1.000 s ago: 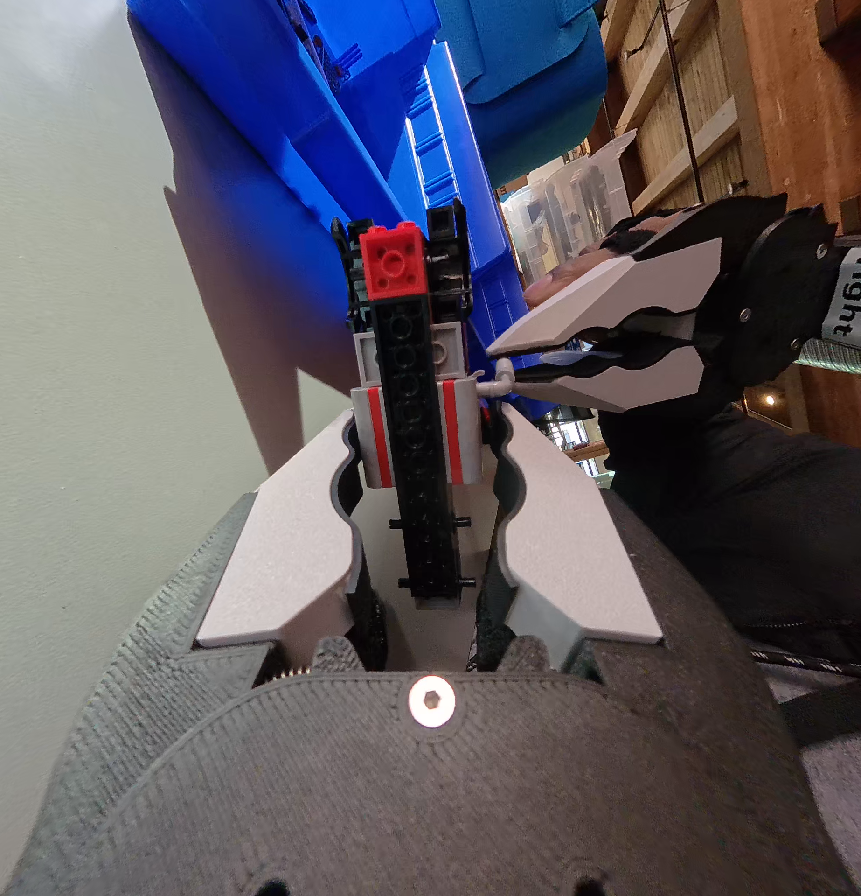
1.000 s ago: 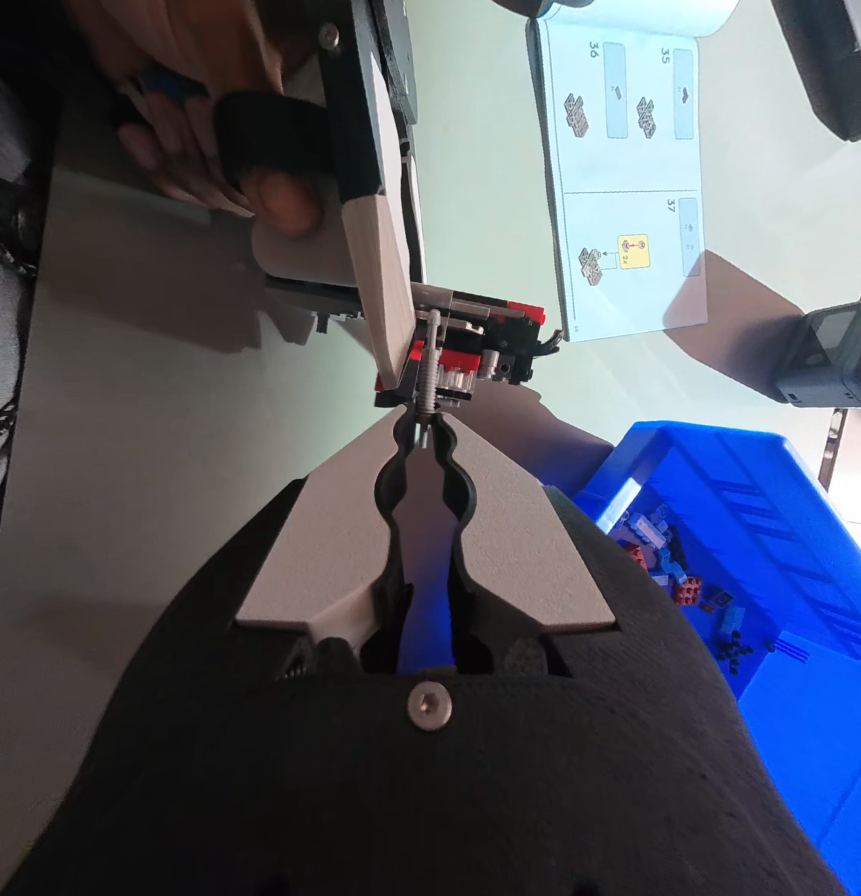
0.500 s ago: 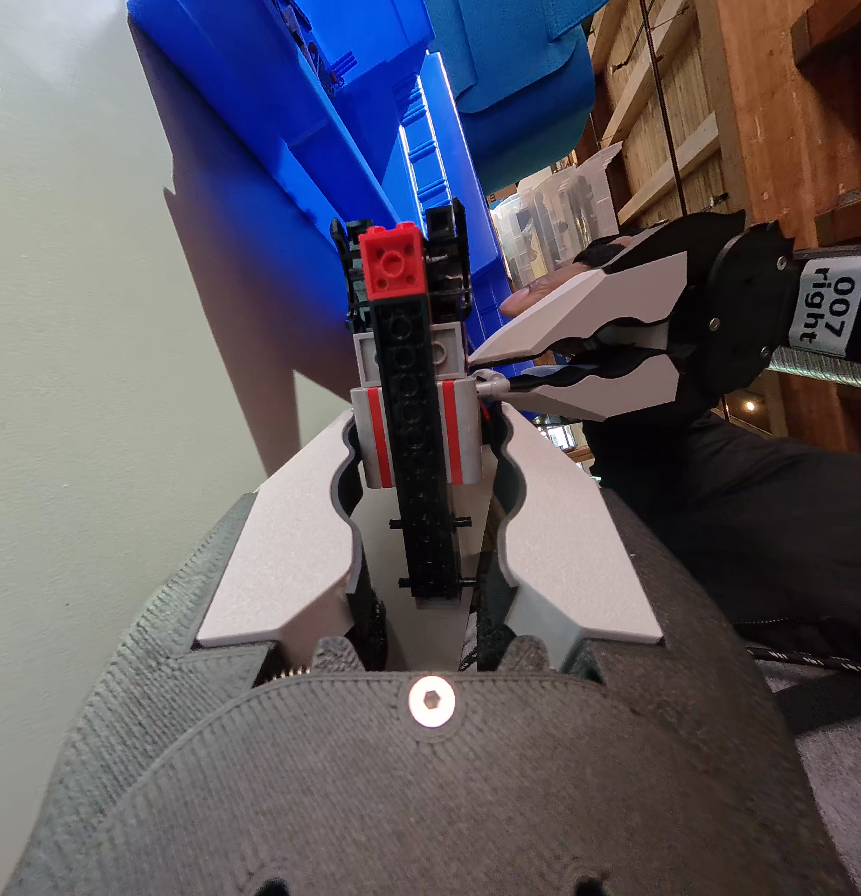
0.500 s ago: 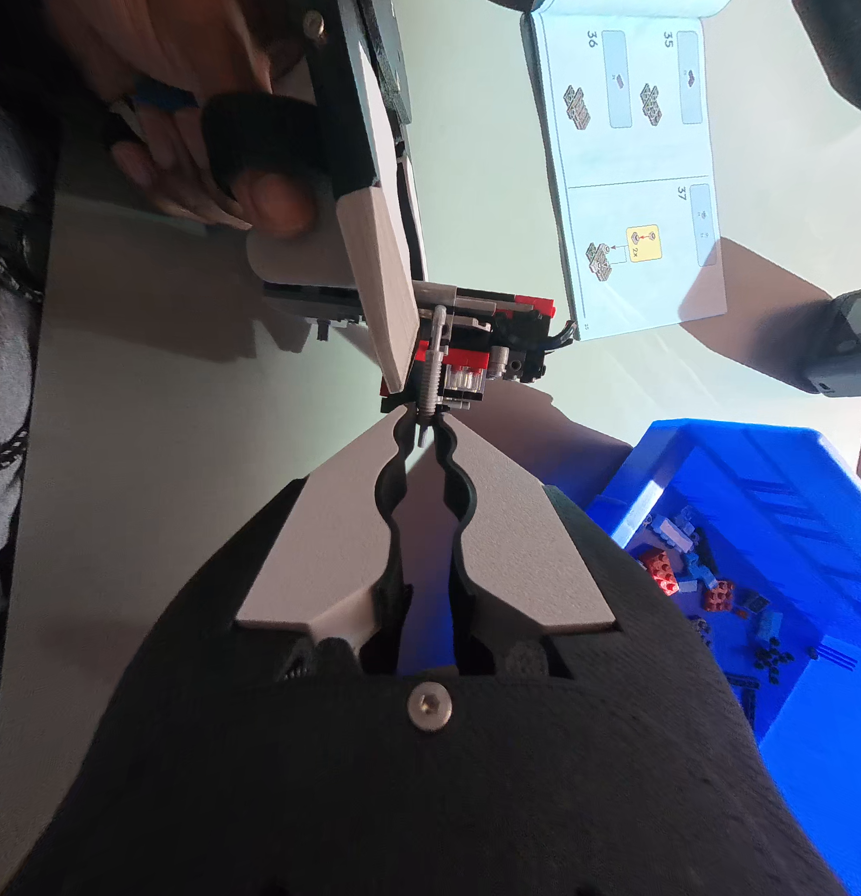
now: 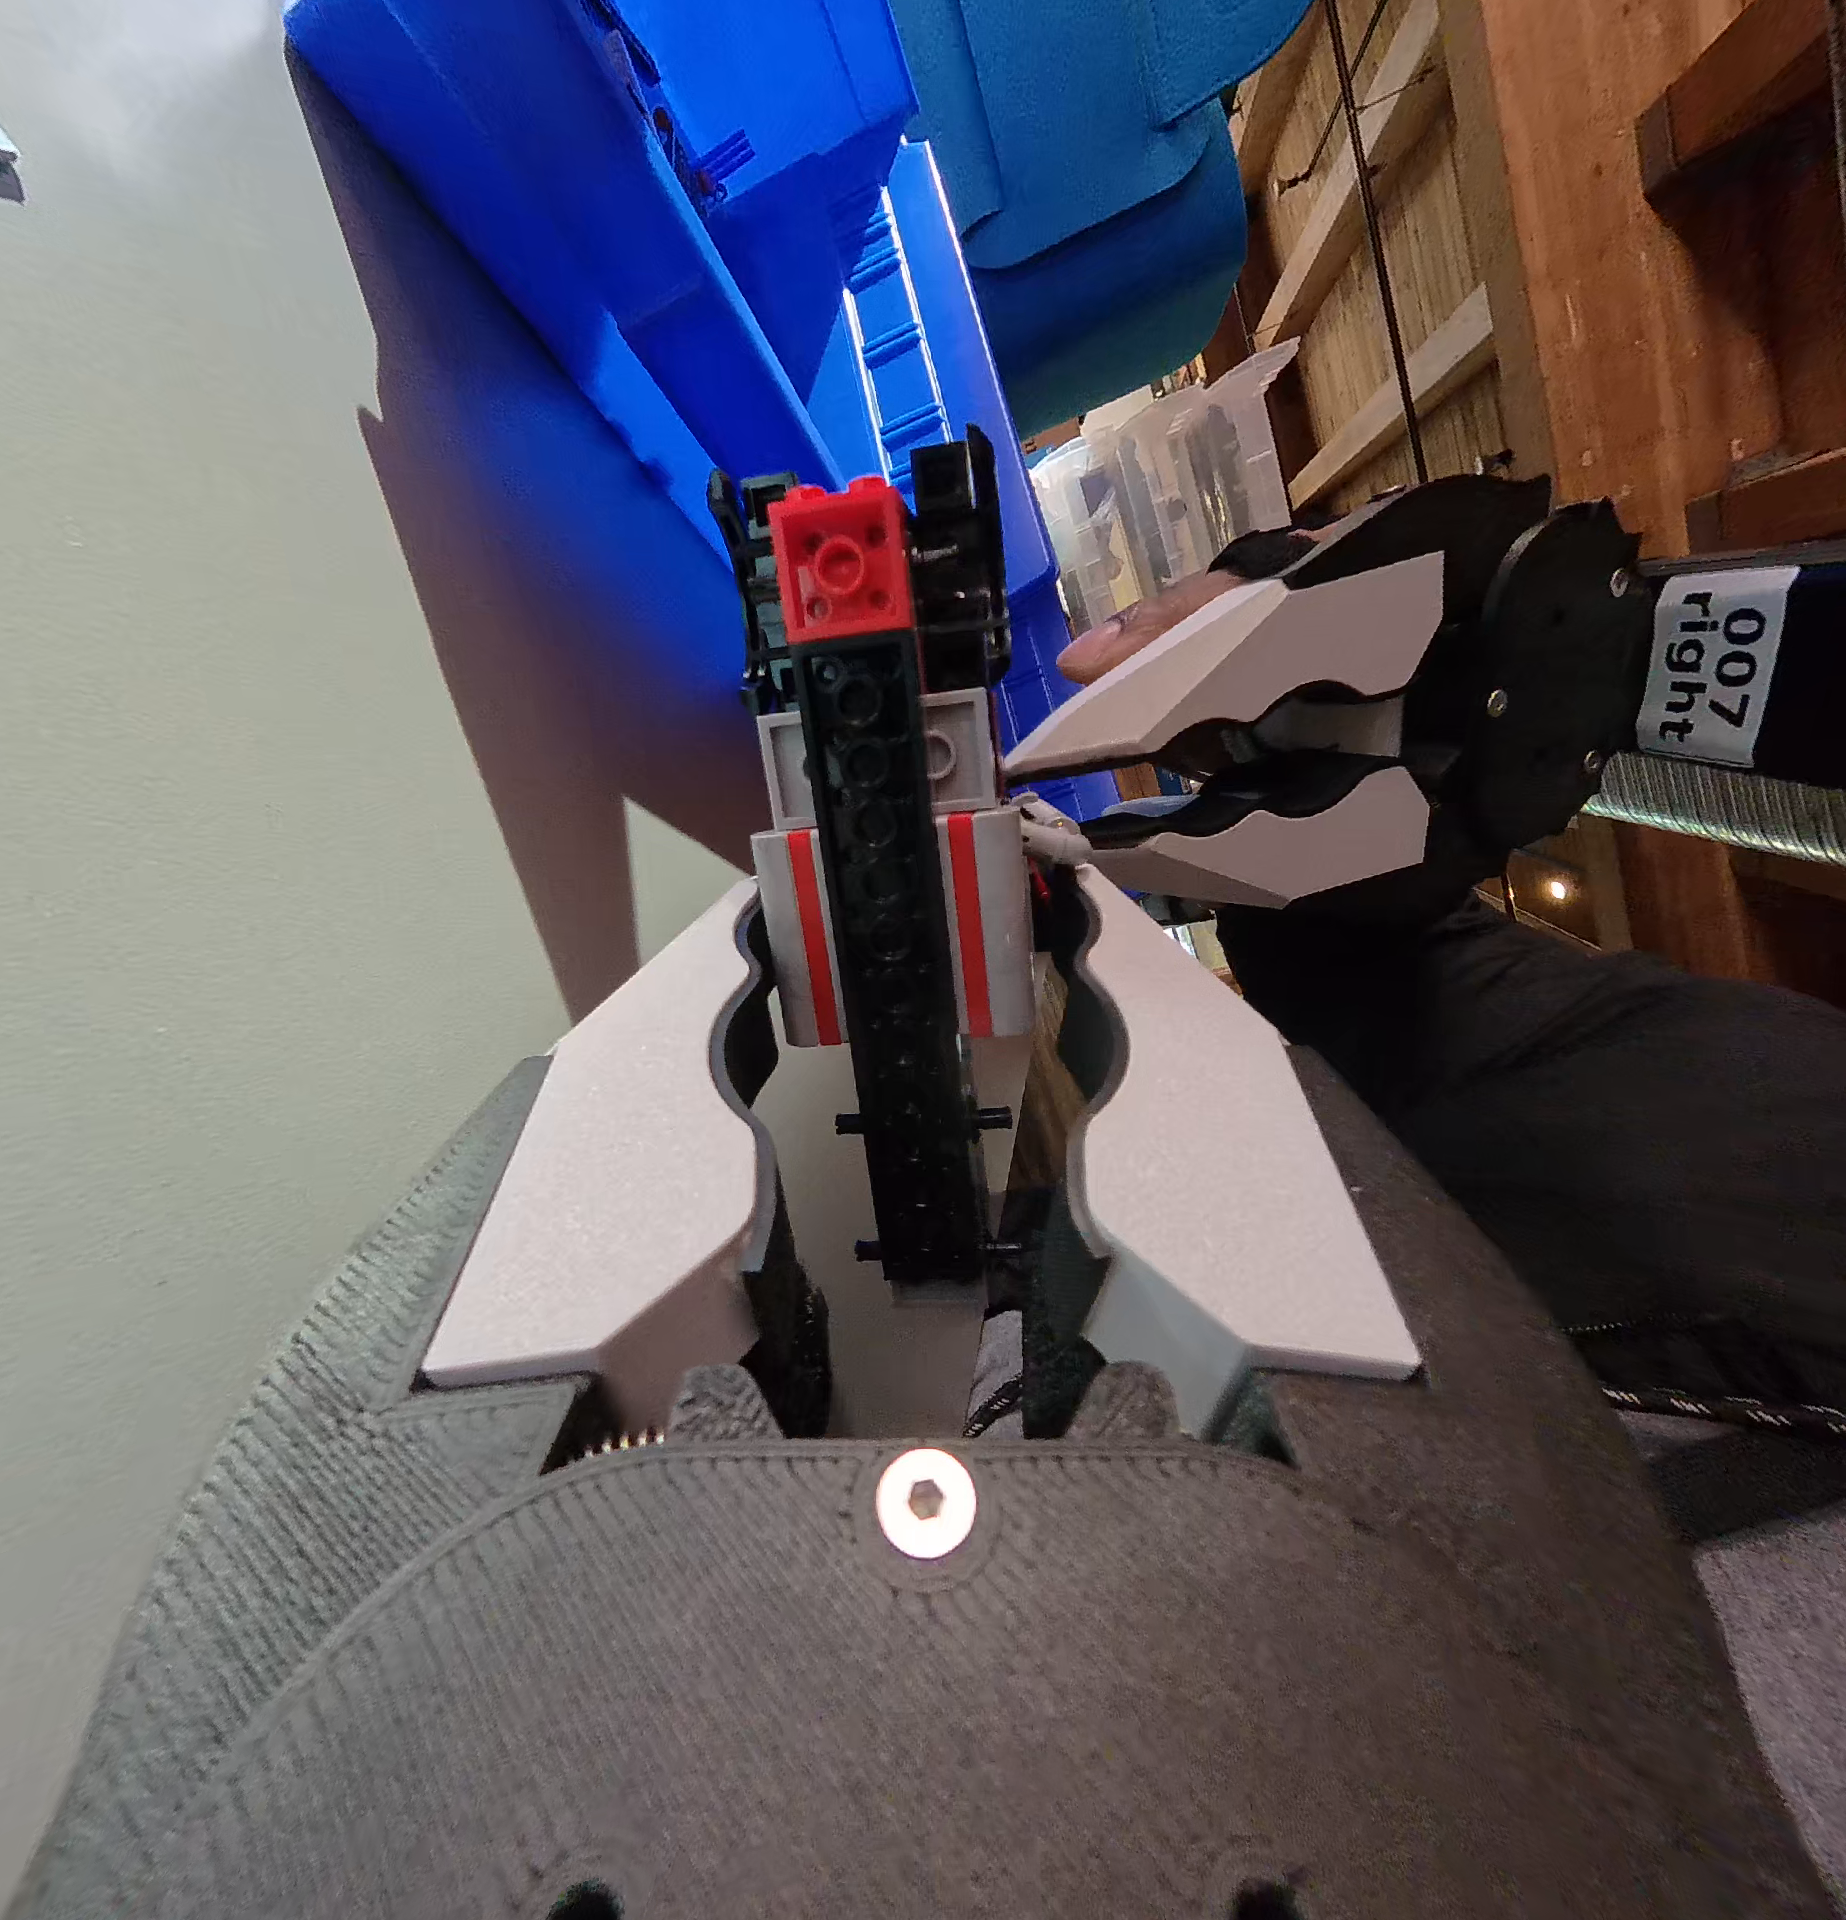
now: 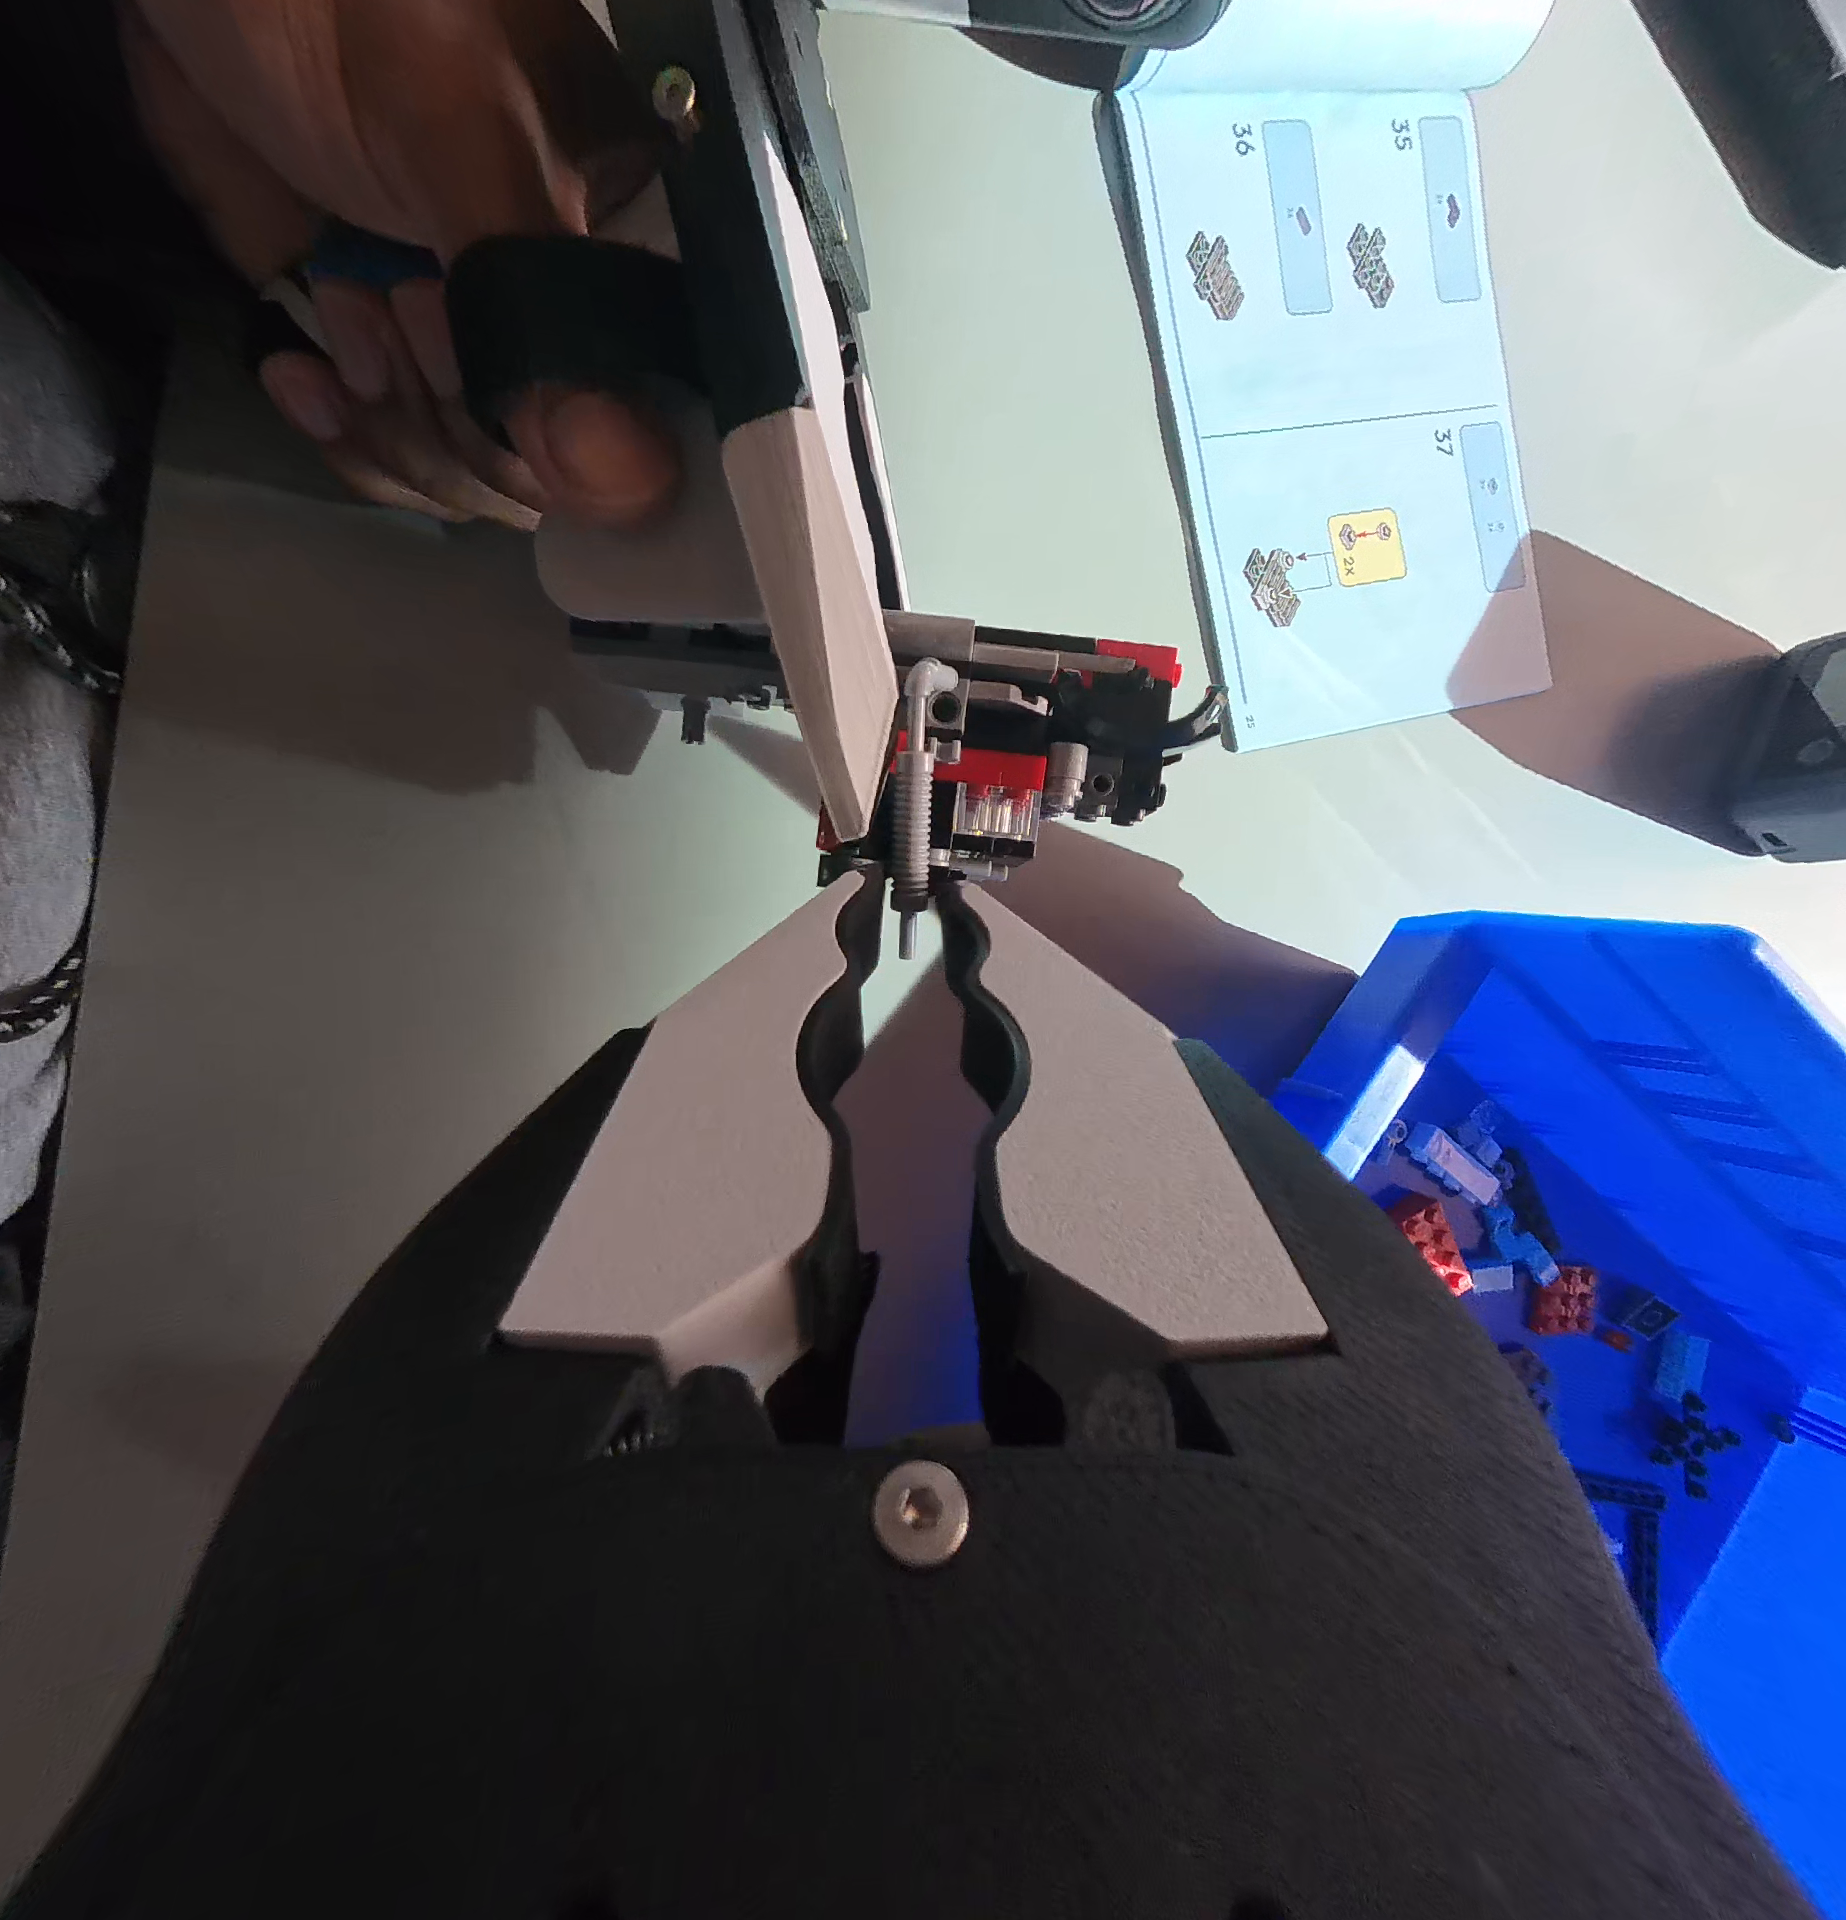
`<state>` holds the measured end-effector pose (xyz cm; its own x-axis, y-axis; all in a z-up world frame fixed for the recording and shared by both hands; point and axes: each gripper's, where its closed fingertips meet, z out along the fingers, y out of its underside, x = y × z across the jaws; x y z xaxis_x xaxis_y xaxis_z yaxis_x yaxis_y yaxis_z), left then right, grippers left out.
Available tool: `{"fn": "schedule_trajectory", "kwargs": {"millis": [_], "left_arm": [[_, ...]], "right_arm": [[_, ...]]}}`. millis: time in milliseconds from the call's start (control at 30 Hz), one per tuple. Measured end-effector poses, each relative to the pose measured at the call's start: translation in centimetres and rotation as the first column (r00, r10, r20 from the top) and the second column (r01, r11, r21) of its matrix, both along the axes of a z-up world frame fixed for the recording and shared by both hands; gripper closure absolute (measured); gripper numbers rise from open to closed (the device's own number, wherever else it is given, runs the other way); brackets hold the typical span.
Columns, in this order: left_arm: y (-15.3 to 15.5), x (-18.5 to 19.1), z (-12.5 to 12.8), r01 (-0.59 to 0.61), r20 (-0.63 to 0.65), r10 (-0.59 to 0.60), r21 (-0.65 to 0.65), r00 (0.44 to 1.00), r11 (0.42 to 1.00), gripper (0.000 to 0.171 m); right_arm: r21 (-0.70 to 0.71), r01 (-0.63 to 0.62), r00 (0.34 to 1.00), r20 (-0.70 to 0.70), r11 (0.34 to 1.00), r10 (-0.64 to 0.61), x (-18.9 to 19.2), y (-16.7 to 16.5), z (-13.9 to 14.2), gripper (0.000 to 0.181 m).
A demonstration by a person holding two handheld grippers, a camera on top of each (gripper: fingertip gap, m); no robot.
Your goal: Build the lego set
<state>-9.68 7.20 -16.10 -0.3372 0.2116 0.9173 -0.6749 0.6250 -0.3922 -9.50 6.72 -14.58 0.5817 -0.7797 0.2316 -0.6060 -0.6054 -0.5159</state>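
Clamping the lego model between its two pale fingers, the left gripper holds the build lengthwise, so that the long black beam runs straight out from the palm and the red brick caps the far end beyond the fingertips. Grey blocks with red stripes sit right at the tips, pressed on both sides. From the right side the right gripper points at the model's flank; its fingers stand slightly apart, and the thin grey ribbed rod fixed to the model's side reaches down into the gap between the tips. Whether the tips touch that rod cannot be told; a sliver of table shows between them. In the right wrist view the model hangs above the pale green table, with the open instruction booklet lying beyond it and a blue bin of loose bricks off to the right. A person's hand grips the left tool's handle.
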Motion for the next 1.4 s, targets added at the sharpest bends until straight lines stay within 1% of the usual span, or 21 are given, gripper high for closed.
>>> {"fn": "schedule_trajectory", "kwargs": {"millis": [167,367,467,600,900,1033,1133,1267,1400], "left_arm": [[0.0,0.0,0.0,-0.003,-0.001,0.003,-0.002,1.0,1.0,0.118],[0.0,0.0,0.0,-0.004,0.012,0.004,-0.006,1.0,1.0,0.119],[0.1,0.0,0.0,-0.006,0.024,0.006,-0.007,1.0,1.0,0.119],[0.1,0.0,0.0,-0.004,0.028,0.004,-0.01,1.0,1.0,0.119],[0.3,0.0,0.2,0.005,0.021,-0.005,-0.019,1.0,1.0,0.119],[0.3,-0.1,0.2,0.007,0.027,-0.007,-0.02,1.0,1.0,0.118],[0.3,0.0,0.2,0.004,0.017,-0.004,-0.024,1.0,1.0,0.118],[0.4,0.3,0.5,0.001,-0.02,-0.002,-0.03,1.0,1.0,0.118],[0.5,0.3,0.8,0.008,-0.049,-0.01,-0.037,0.999,0.999,0.118]], "right_arm": [[0.028,0.0,1.0,0.013,1.0,-0.001,0.2,0.3,0.7,0.165],[0.113,-0.014,0.999,0.031,0.993,0.01,1.0,1.2,1.5,0.169],[0.143,-0.022,1.0,0.022,0.989,0.019,1.2,1.3,1.6,0.17],[0.226,-0.025,0.999,-0.025,0.974,0.031,1.2,1.9,1.5,0.171],[0.296,0.001,0.998,-0.068,0.955,0.02,1.4,1.7,1.1,0.176],[0.311,0.021,0.996,-0.092,0.95,0.008,1.4,1.7,1.1,0.177],[0.321,0.012,0.996,-0.087,0.947,0.017,1.4,1.8,1.3,0.177],[0.317,-0.047,0.997,-0.04,0.947,0.063,1.2,2.1,2.0,0.173],[0.238,-0.115,0.993,0.014,0.964,0.115,1.0,1.8,2.1,0.169]]}}
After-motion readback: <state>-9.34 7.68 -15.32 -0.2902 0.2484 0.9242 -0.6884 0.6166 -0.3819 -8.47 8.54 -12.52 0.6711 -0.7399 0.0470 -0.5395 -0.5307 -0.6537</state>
